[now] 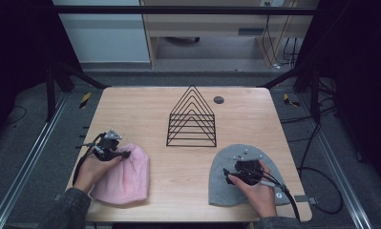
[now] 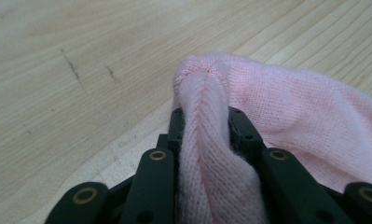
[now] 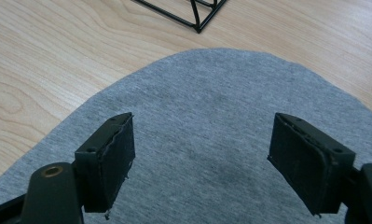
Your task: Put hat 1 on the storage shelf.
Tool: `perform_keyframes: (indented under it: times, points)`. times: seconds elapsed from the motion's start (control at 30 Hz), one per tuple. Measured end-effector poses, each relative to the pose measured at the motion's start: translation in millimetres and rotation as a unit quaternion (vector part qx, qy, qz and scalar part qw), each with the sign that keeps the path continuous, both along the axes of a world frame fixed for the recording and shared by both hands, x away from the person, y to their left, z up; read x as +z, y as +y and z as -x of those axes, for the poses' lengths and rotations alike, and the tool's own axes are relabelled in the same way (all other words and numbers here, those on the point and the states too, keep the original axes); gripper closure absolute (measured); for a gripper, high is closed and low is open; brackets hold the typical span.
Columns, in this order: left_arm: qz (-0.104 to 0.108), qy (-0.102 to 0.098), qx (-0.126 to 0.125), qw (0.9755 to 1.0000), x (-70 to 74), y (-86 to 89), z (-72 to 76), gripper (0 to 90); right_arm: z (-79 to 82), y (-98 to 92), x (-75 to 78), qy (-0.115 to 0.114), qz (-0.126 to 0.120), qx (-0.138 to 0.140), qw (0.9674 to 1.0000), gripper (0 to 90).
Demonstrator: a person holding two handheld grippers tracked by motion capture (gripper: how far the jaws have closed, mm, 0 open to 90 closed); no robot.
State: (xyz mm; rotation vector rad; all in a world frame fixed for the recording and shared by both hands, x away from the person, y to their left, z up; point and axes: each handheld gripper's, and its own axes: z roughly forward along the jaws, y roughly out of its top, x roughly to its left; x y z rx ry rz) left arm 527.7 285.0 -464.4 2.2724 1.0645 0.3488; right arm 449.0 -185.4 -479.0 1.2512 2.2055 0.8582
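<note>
Pinched between my left gripper's (image 2: pixel 207 140) jaws is a narrow ridge of the pink hat (image 2: pixel 286 116), bunched up at its near edge; the rest of it lies flat on the worktop (image 2: pixel 81 70) near the left front corner. That fold looks thin, so I judge it could slide out once I lift, or the hat could hang lopsided and drag across the wood, because I have caught one small gather of knit rather than a broad bite. Soft fabric also gives, so a quick pull may stretch it before it comes up. On the other side my right gripper (image 3: pixel 200 158) hangs over the grey hat (image 3: pixel 230 93) with its jaws spread wide and nothing between them; the pads sit just above the cloth, and I cannot tell whether they touch it. If I close from here on flat fabric I may grab nothing, or only skid the hat toward the edge. Farther back the wire rack (image 1: pixel 192 117) stands apart from both hats.
</note>
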Motion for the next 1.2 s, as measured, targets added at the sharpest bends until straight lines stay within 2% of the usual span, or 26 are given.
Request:
perform_keyframes:
  times: [0.03, 0.17, 0.2, 0.33, 0.37, 0.4, 0.47, 0.6, 0.73, 0.8, 0.87, 0.97, 1.03, 1.2]
  points:
    - [0.008, -0.005, 0.006, 0.9999, 2.8, -0.1, 2.2, 74.0, 0.0, 0.3, 0.2, -0.001, 0.001, 0.001, 1.0, 22.4]
    - [0.006, -0.032, -0.002, 0.9995, 15.9, -1.8, 12.7, 74.8, 0.4, 2.7, 1.3, -0.006, -0.002, 0.002, 1.0, 23.0]
    - [0.014, -0.04, -0.001, 0.9991, 19.7, -2.6, 16.0, 74.9, 0.2, 3.4, 1.5, -0.006, -0.002, 0.003, 1.0, 23.1]
    - [0.029, -0.076, -0.006, 0.9967, 37.5, -4.0, 28.3, 75.2, -0.6, 7.2, 3.1, -0.012, -0.006, 0.008, 0.9999, 25.9]
    - [0.029, -0.076, -0.006, 0.9967, 37.5, -4.0, 28.3, 75.2, -0.6, 7.2, 3.1, -0.012, -0.006, 0.008, 0.9999, 25.9]
    - [0.034, -0.092, -0.007, 0.9951, 43.9, -3.8, 33.2, 75.3, -1.0, 9.9, 5.4, -0.019, -0.012, 0.012, 0.9997, 27.3]
    - [0.039, -0.105, -0.005, 0.9936, 47.9, -3.8, 36.8, 75.3, -0.9, 12.5, 7.4, -0.023, -0.024, 0.018, 0.9993, 28.7]
    - [0.046, -0.114, -0.008, 0.9925, 51.3, -4.1, 40.2, 75.5, 0.0, 21.3, 10.7, -0.031, -0.034, 0.035, 0.9983, 30.5]
    - [0.063, -0.115, -0.019, 0.9912, 61.2, -7.9, 44.6, 75.8, 1.5, 32.8, 13.5, -0.034, -0.035, 0.059, 0.9971, 31.4]
    - [0.07, -0.117, -0.02, 0.9904, 68.4, -9.7, 46.2, 75.8, 3.8, 37.1, 15.7, -0.033, -0.045, 0.069, 0.9961, 31.6]
    - [0.077, -0.121, -0.026, 0.9893, 76.4, -12.0, 48.8, 75.9, 6.1, 42.0, 21.2, -0.034, -0.06, 0.077, 0.9947, 32.2]
    - [0.084, -0.13, -0.032, 0.9874, 88.5, -15.2, 51.0, 75.8, 9.3, 53.5, 34.5, -0.041, -0.067, 0.105, 0.9913, 34.7]
    - [0.086, -0.134, -0.033, 0.9866, 96.2, -17.3, 48.9, 75.8, 10.6, 62.8, 43.7, -0.046, -0.073, 0.117, 0.9894, 36.5]
    - [0.071, -0.149, -0.039, 0.9855, 118.3, -27.7, 43.1, 76.2, 6.3, 87.6, 56.5, -0.051, -0.062, 0.143, 0.9866, 38.9]
